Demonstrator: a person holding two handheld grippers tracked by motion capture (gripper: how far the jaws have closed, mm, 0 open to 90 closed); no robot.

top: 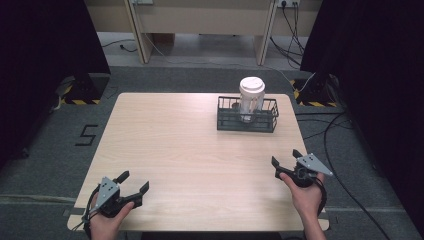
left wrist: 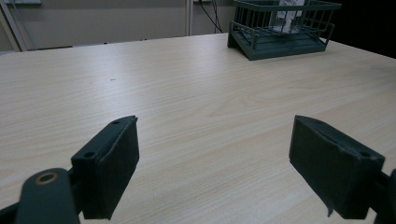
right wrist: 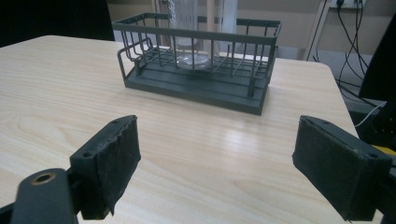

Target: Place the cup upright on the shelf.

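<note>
Inside wire basket [top: 247,121], lidded cup [top: 251,97]

At upper right of the high view we see a dark wire basket [top: 247,121] on the wooden table [top: 170,150], holding an upright white-lidded cup [top: 251,97].

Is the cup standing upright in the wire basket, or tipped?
Upright. The cup stands in the wire basket, white lid on top; the right gripper view shows its base flat on the basket floor.

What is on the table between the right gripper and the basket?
Nothing: bare table lies between the right gripper and the basket, as the right gripper view shows.
</note>
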